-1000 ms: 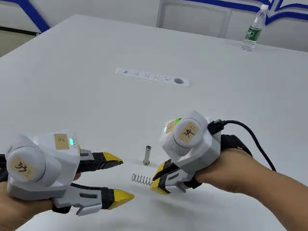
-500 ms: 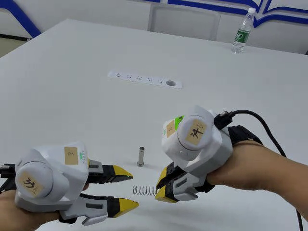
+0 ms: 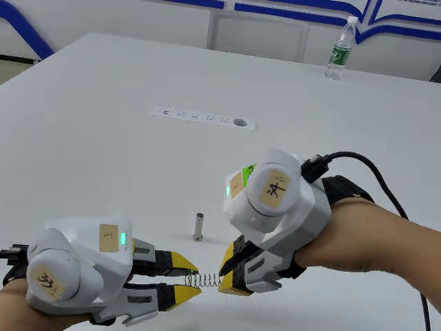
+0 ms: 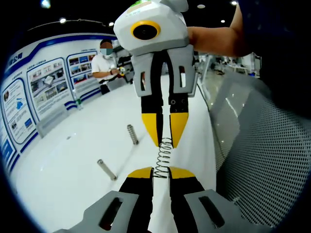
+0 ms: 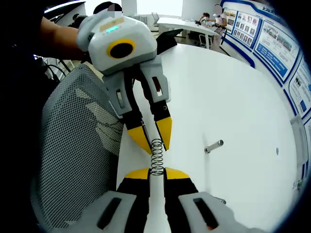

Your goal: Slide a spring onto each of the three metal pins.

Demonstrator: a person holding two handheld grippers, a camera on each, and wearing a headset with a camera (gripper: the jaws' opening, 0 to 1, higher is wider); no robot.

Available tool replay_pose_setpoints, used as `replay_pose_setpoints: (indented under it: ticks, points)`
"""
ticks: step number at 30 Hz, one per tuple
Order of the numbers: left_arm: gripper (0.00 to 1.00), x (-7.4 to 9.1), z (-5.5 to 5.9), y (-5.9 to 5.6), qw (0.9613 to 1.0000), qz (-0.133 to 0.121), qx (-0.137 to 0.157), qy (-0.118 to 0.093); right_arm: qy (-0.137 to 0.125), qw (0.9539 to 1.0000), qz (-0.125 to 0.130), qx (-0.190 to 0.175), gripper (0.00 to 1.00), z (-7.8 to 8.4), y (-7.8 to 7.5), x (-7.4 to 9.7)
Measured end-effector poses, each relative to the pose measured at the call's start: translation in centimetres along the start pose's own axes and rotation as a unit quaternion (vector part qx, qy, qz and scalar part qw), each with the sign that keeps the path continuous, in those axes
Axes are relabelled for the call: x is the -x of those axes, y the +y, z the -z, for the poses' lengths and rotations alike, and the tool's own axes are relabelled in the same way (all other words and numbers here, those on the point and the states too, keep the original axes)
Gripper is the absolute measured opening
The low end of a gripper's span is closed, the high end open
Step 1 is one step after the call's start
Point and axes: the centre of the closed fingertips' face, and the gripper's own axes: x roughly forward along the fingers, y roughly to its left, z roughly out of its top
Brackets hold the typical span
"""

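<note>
The spring (image 3: 205, 279) is lying level over the near part of the desk (image 3: 103, 138), spanning the gap between the two hand-held grippers. The right hand-held gripper (image 3: 226, 274) is pinching the spring's right end between jaws drawn close together, with its yellow tips pointing left and slightly down. The left hand-held gripper (image 3: 192, 278) is facing it from the left, its jaws narrowed around the spring's left end. In both gripper views its tips are sitting right against the coils, but whether they are actually pressing on them I cannot tell. The tips of the two hand-held grippers are standing near each other, with the bare middle of the spring showing between them. One metal pin (image 3: 198, 226) is standing upright on the desk just beyond the spring, touching neither hand-held gripper. The person's right hand (image 3: 344, 234) is wrapping its hand-held gripper from the right, with the forearm running off toward the near right. A black cable (image 3: 365, 172) is looping out from the back of it. The left hand (image 3: 14, 307) is gripping its tool low at the near left corner. A power strip (image 3: 202, 118) is lying farther back on the desk, and a water bottle (image 3: 340, 47) is standing at the far right.
</note>
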Motion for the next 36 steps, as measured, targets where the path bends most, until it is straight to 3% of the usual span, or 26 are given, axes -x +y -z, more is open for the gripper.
replay_pose_setpoints:
  ticks: [13, 24, 36]
  points:
    - [0.11, -0.1, -0.5, 0.6, 0.9999, -0.007, 0.009, -0.011, -0.037, 0.9989, 0.024, 0.014, 0.11, -2.5, -0.8, 1.3]
    - [0.11, 0.1, -1.1, 0.9, 0.9995, -0.012, 0.019, -0.022, -0.070, 0.9969, 0.030, 0.019, 0.11, -4.7, -0.9, 1.6]
    - [0.14, 0.0, -1.3, 1.1, 0.9994, -0.014, 0.023, -0.023, -0.070, 0.9965, 0.036, 0.027, 0.11, -5.2, -1.2, 1.5]
